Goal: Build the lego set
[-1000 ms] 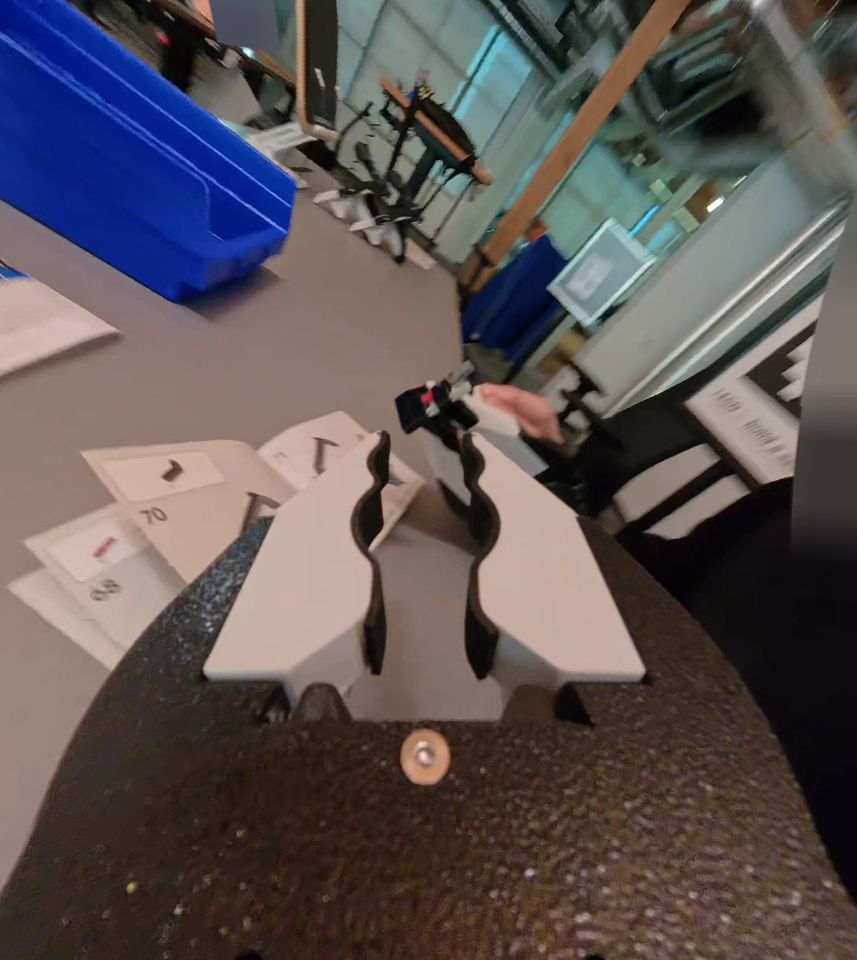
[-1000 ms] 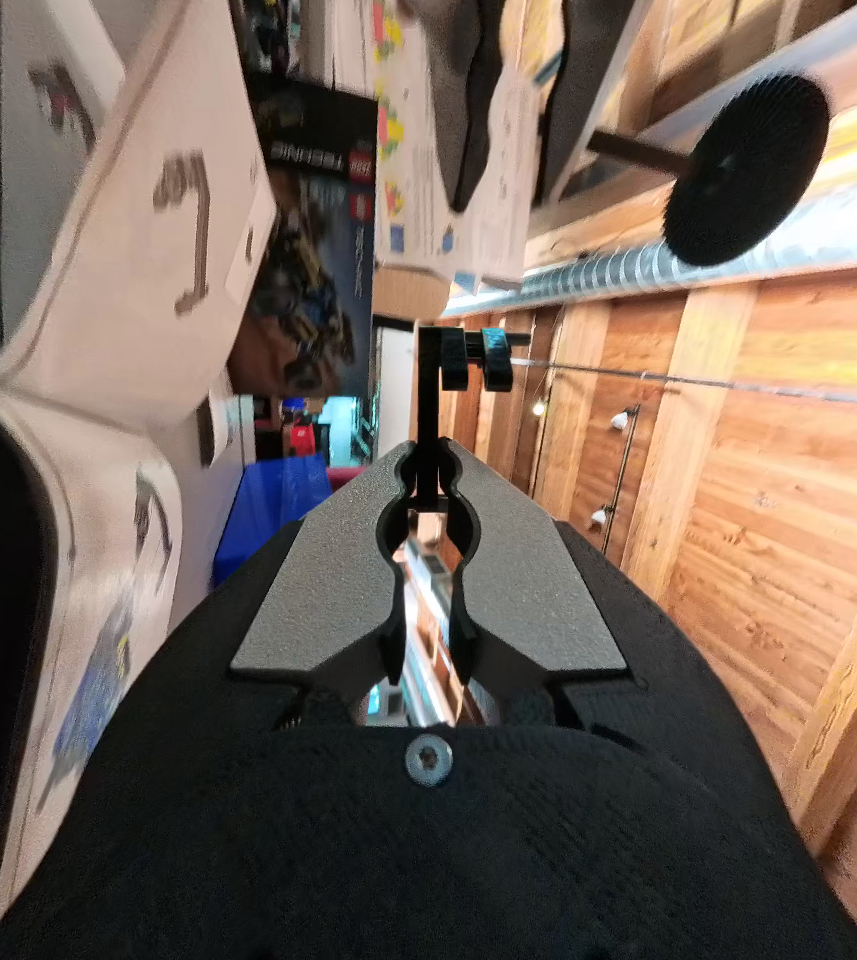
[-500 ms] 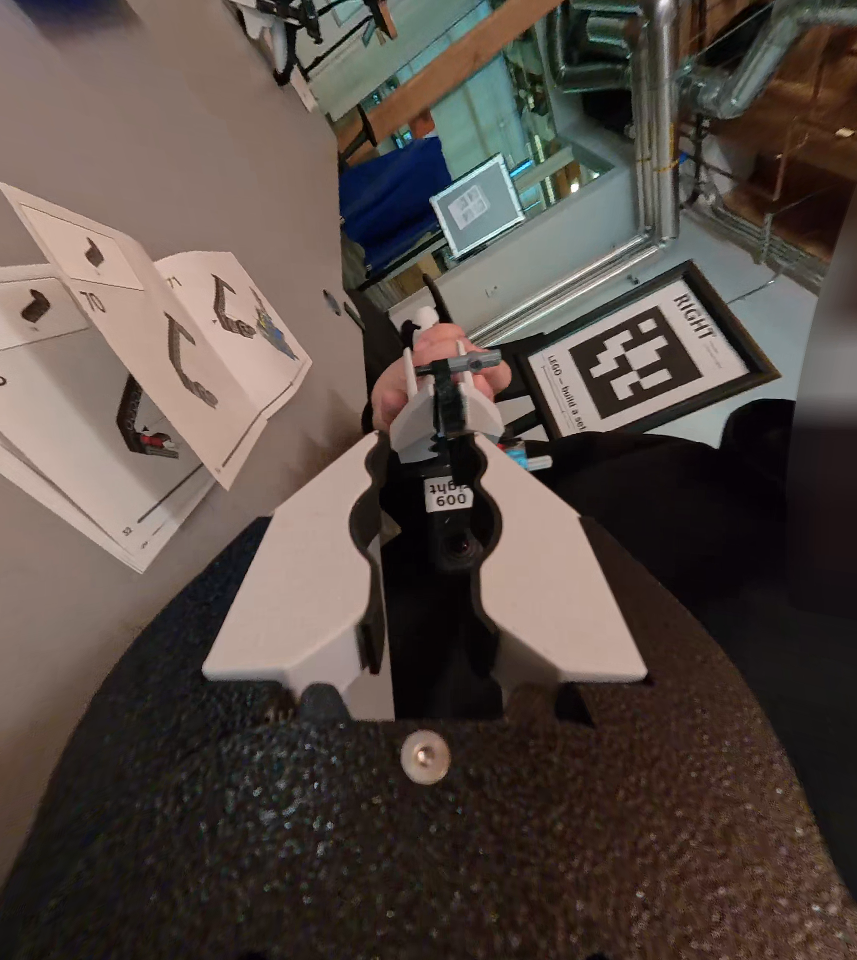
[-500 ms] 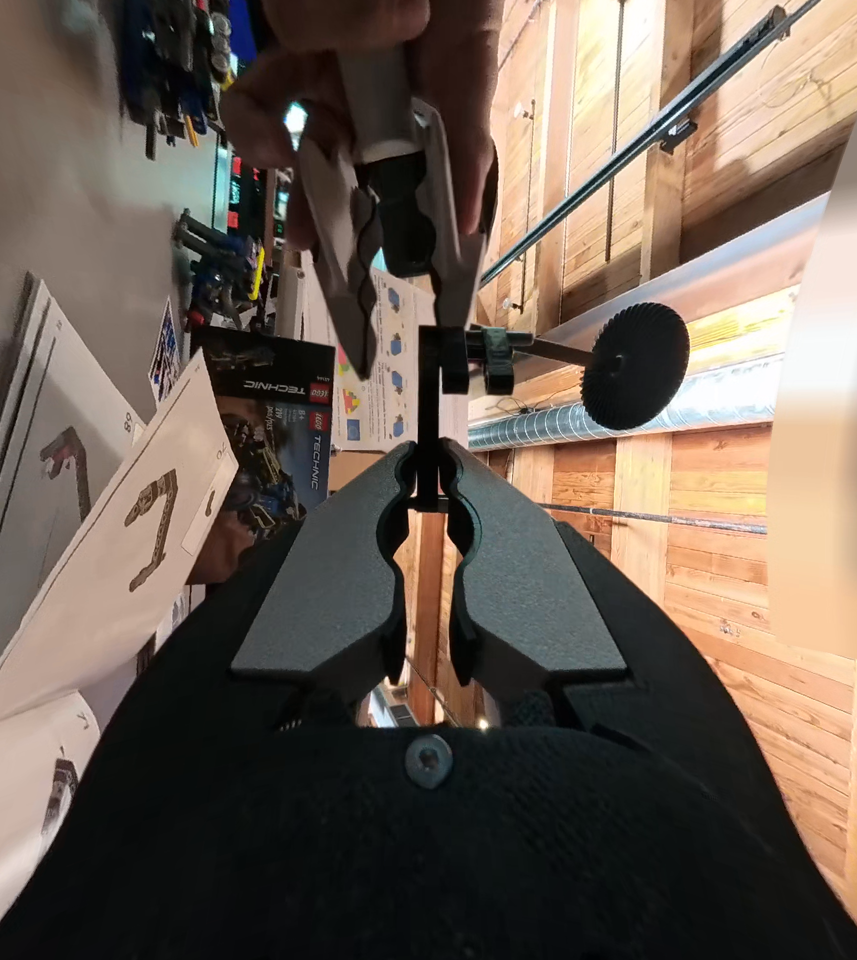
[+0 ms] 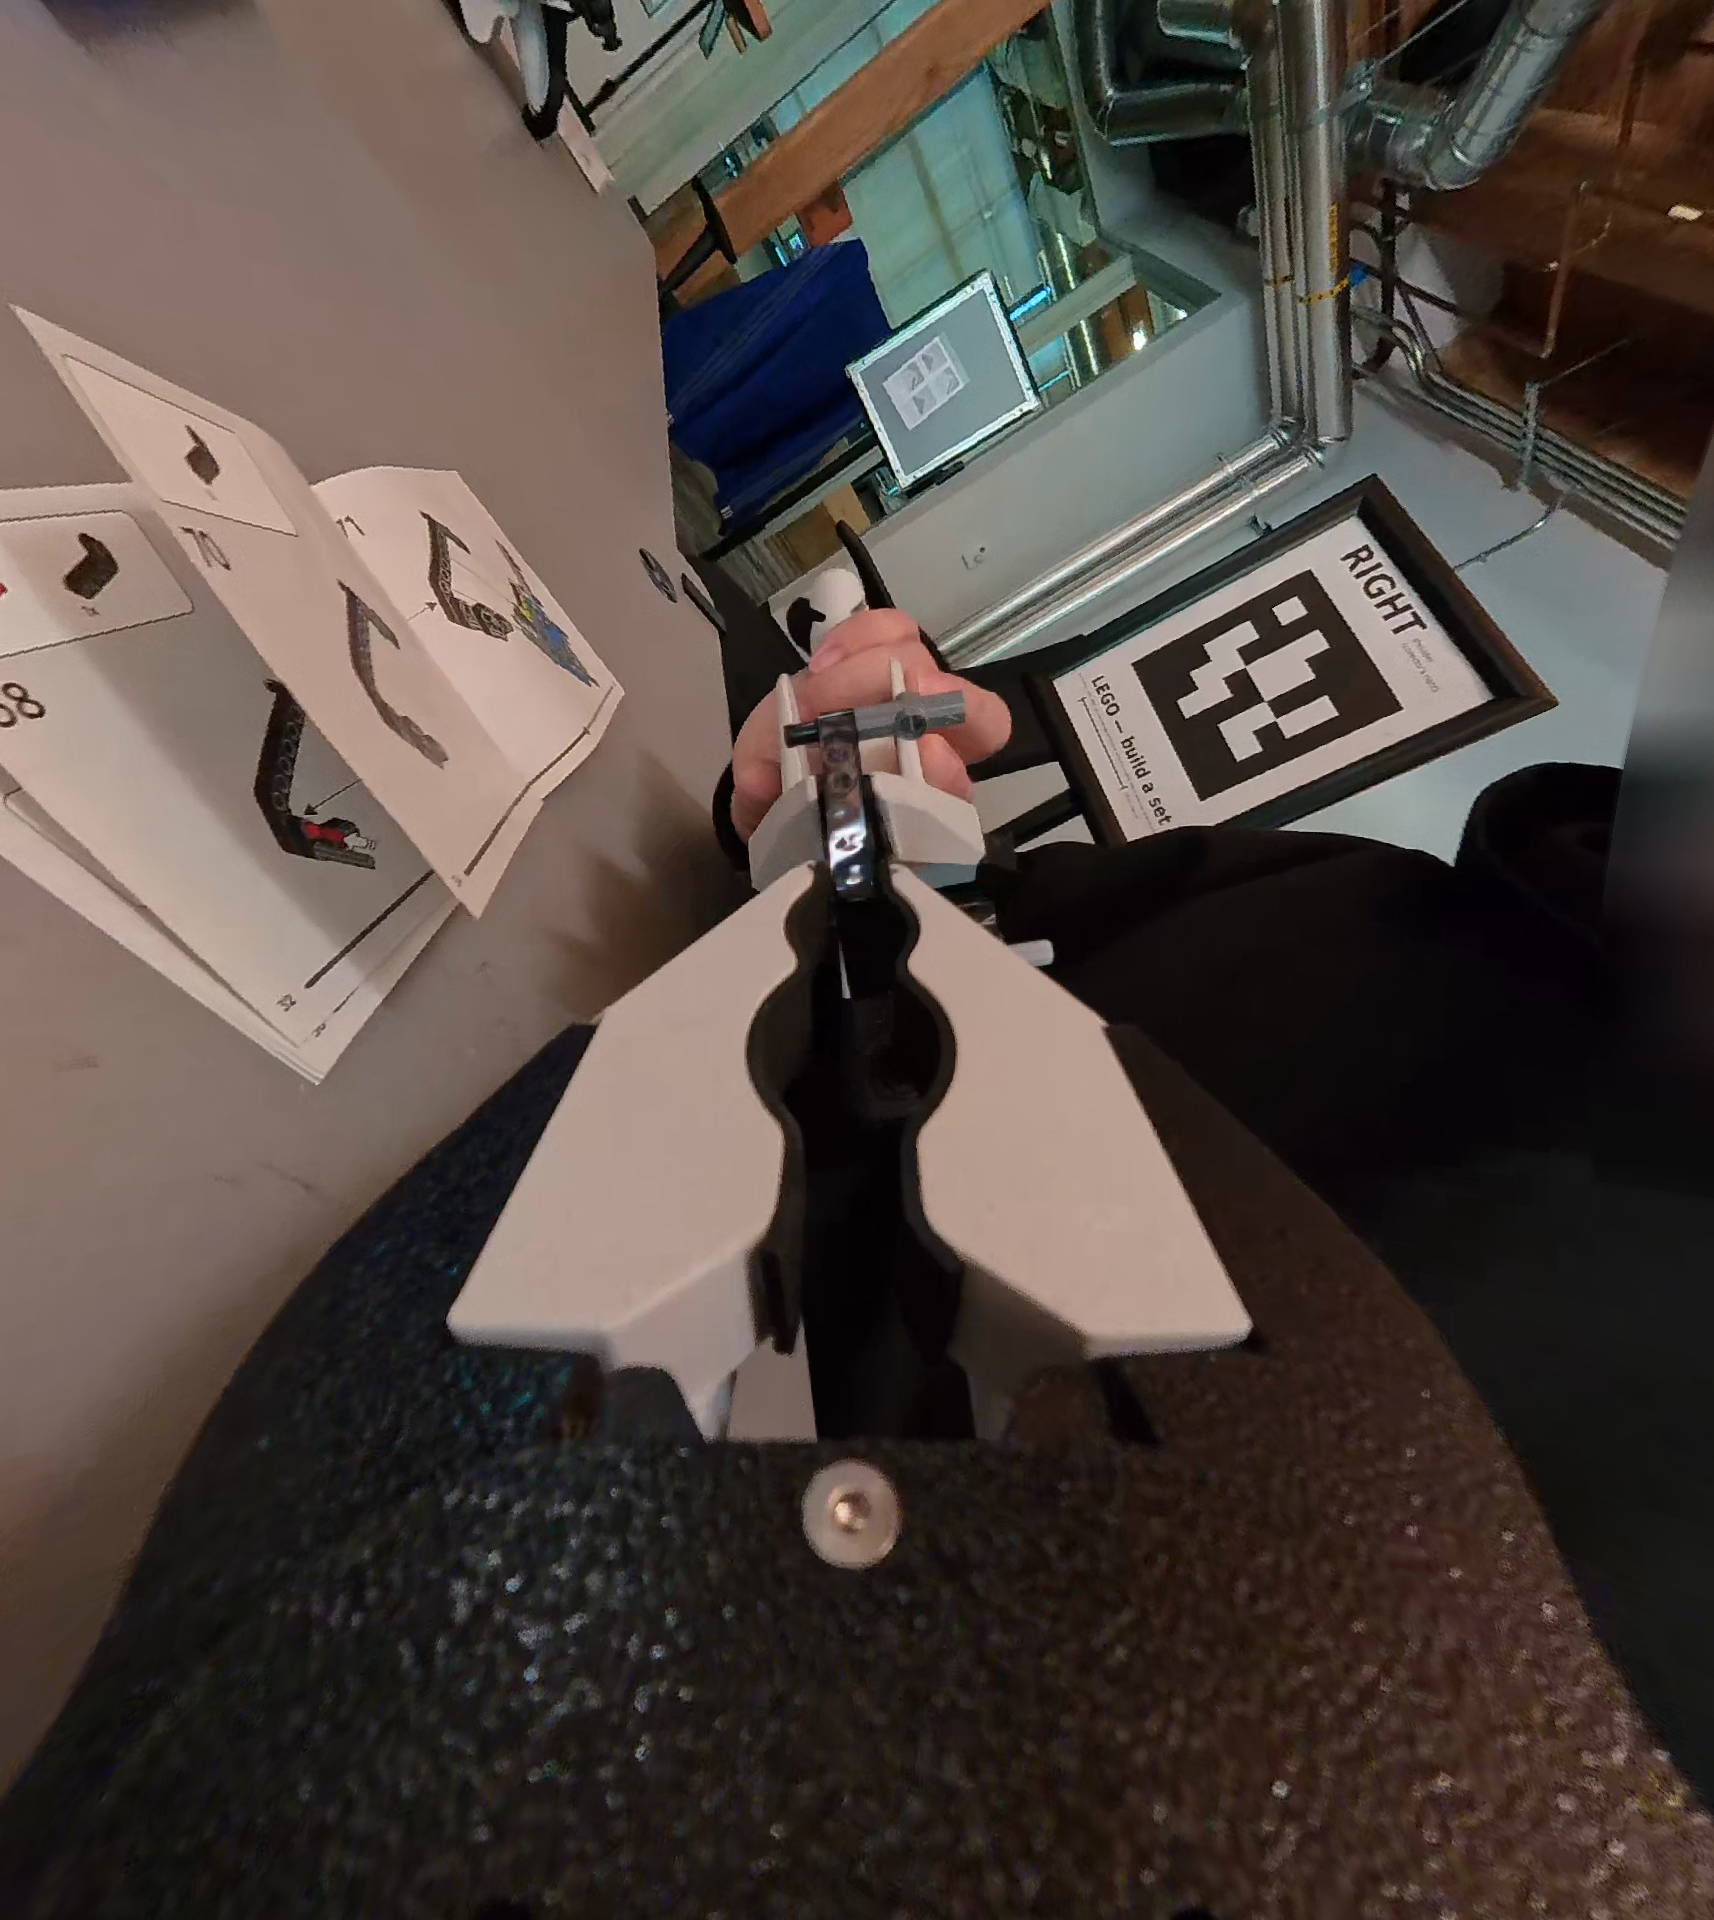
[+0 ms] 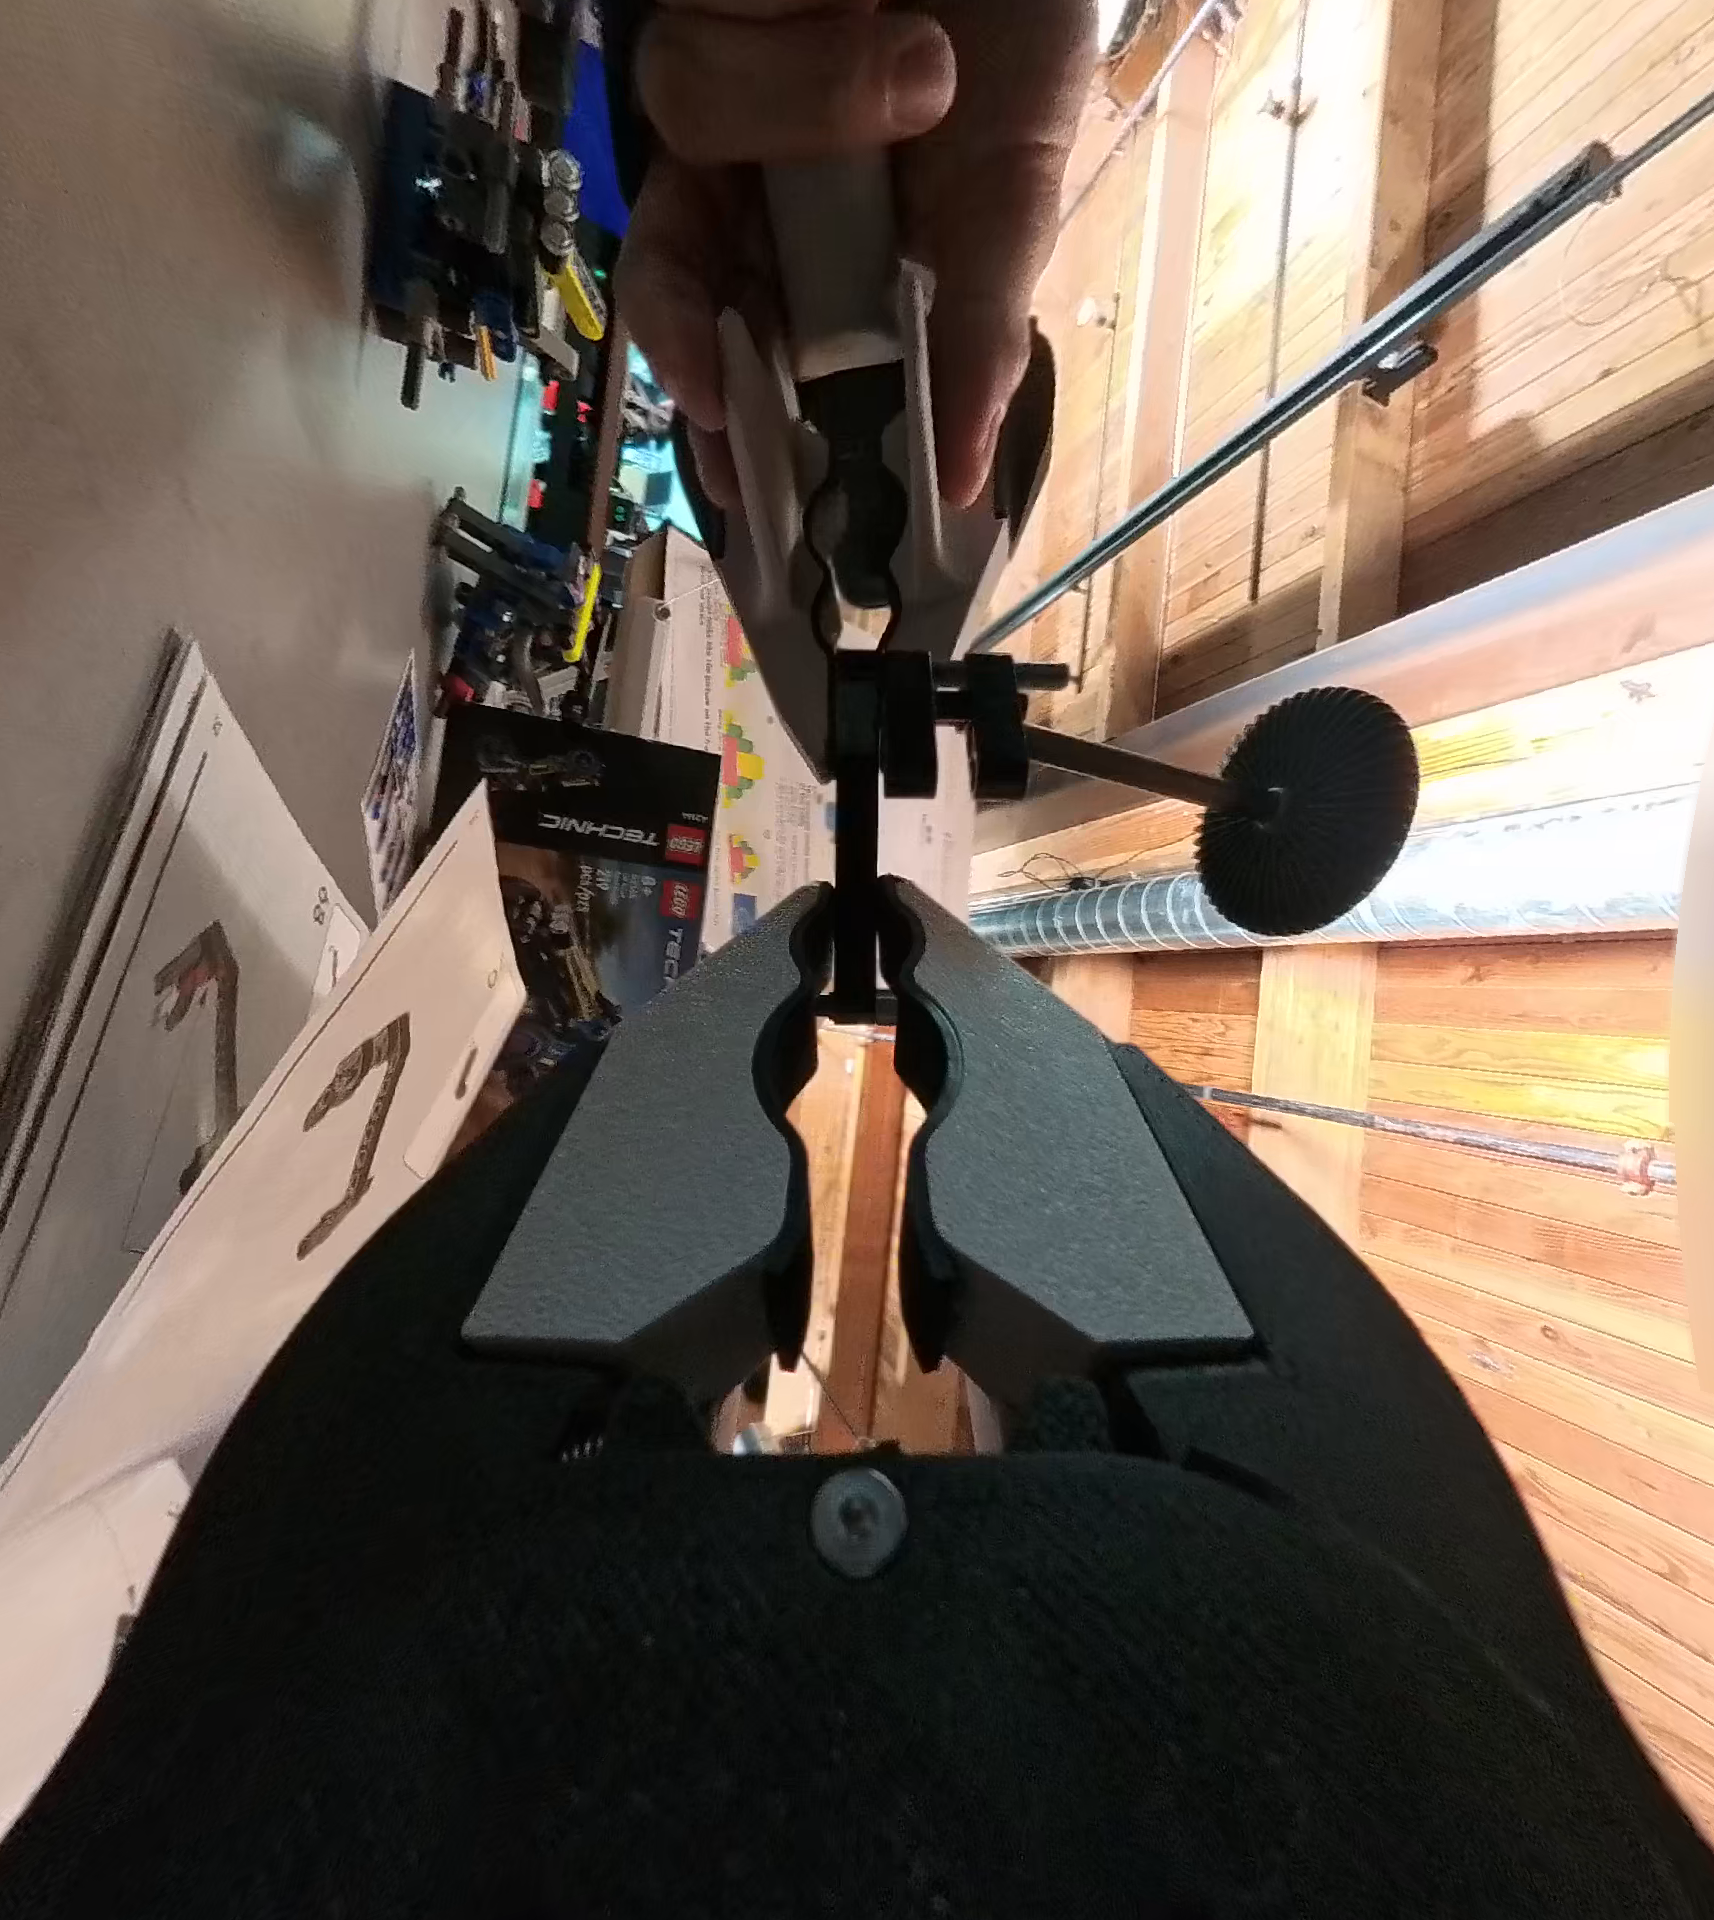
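Note:
My left gripper [image 5: 853, 883] is shut on the near end of a thin black beam [image 5: 845, 821]. The beam carries a grey cross axle piece [image 5: 900, 715] at its far end. Right behind it are the right gripper's pale fingers [image 5: 936, 821], with a hand [image 5: 874, 665] around them. In the right wrist view my right gripper [image 6: 855, 914] is shut on the same black beam [image 6: 853, 810]. An axle sticks out sideways from the beam to a black toothed disc [image 6: 1310, 810]. The left gripper's fingers [image 6: 770, 582] meet the beam's far end.
An open instruction booklet [image 5: 209, 727] lies on the grey table [image 5: 209, 208]; it also shows in the right wrist view [image 6: 333, 1122]. A framed black-and-white marker sign [image 5: 1279, 665] stands behind. A dark toy box [image 6: 604, 852] and a pile of small parts [image 6: 489, 239] lie farther off. Less than 4 cm separates the two grippers' tips.
My left gripper swung round to face the right gripper, moved in and shut its fingers on the beam's end. The right gripper kept its hold on the beam throughout.

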Demonstrator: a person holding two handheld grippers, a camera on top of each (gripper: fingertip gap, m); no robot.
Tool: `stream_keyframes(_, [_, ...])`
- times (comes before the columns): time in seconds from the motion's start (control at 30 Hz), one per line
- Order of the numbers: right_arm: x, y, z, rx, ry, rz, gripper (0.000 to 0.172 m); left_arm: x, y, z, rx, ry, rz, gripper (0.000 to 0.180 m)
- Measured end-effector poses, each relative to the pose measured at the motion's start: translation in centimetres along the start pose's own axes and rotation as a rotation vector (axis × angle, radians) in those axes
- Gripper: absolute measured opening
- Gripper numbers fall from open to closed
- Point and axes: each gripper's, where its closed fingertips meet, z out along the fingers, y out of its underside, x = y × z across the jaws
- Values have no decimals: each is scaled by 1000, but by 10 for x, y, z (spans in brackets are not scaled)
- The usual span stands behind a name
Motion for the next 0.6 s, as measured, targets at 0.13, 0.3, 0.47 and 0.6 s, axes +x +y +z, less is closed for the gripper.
stream_keyframes(0.13, [-10,0,8,5,-45,30,7,-10,-2,-6,33,-72,48,4])
stream_keyframes(0.3, [-11,4,11,-11,-69,138,24,-12,-16,-33,144,-178,104,4])
stream_keyframes(0.47, [-20,-1,11,-93,-163,308,20,-7,-26,-75,248,-333,225,4])
stream_keyframes(0.6, [-42,-5,10,-157,-257,431,15,-5,-32,-106,348,-395,257,4])
